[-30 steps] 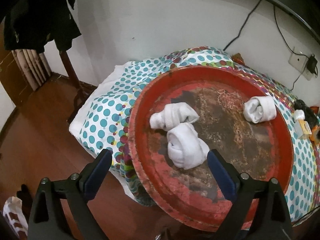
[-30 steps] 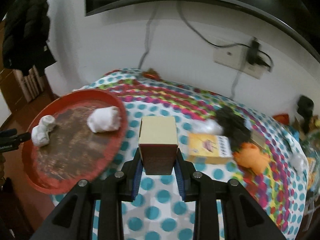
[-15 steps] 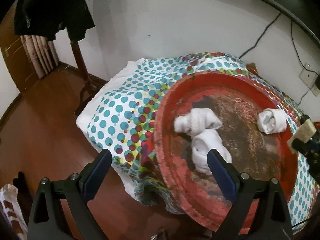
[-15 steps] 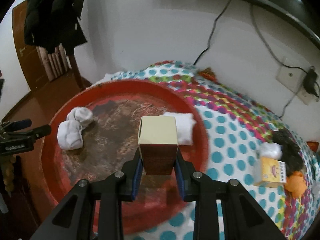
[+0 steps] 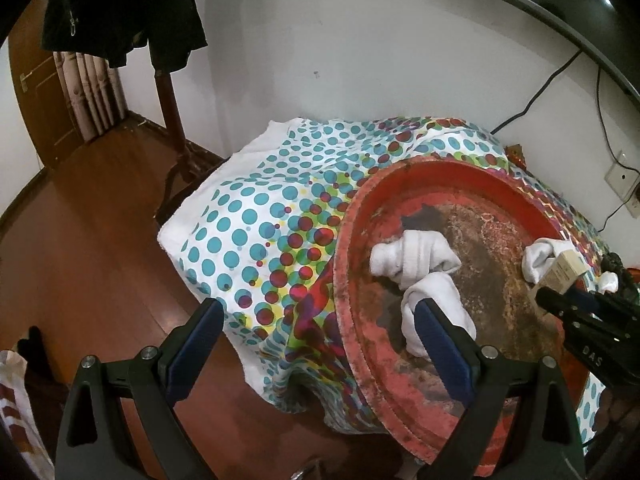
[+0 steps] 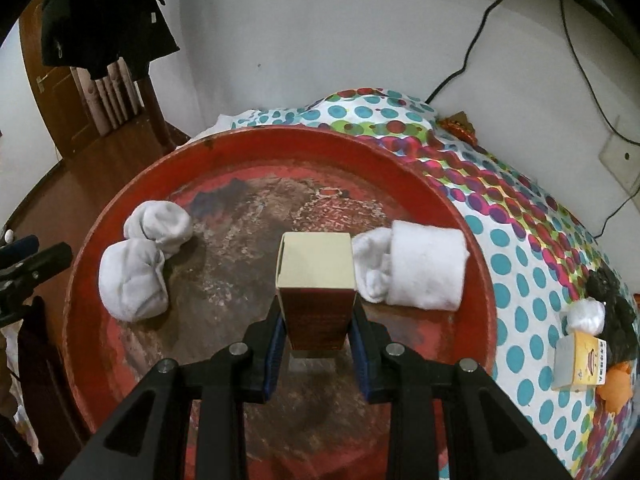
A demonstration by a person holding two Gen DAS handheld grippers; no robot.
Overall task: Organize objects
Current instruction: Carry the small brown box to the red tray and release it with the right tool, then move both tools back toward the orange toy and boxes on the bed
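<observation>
My right gripper point(image 6: 316, 330) is shut on a small box point(image 6: 316, 280) with a cream top and dark red sides, held over the middle of a worn round red tray point(image 6: 460, 216). The box also shows in the left wrist view point(image 5: 562, 270), with the right gripper point(image 5: 560, 300) below it. Two rolled white socks point(image 6: 140, 264) lie at the tray's left and one rolled white sock point(image 6: 416, 270) lies just right of the box. My left gripper point(image 5: 320, 344) is open and empty, off the tray's left edge point(image 5: 344, 280), over the hanging cloth.
A polka-dot cloth point(image 6: 532, 264) covers the table. At its right lie a yellow box point(image 6: 580, 360), a black item point(image 6: 612, 292), a white ball point(image 6: 586, 314) and an orange item point(image 6: 618, 388). A chair with a dark coat point(image 5: 120, 8) stands at the left, over wooden floor point(image 5: 80, 240). Cables hang on the wall.
My right gripper has carried the box left from the cloth to over the tray's middle. My left gripper has drawn back to the left, off the tray.
</observation>
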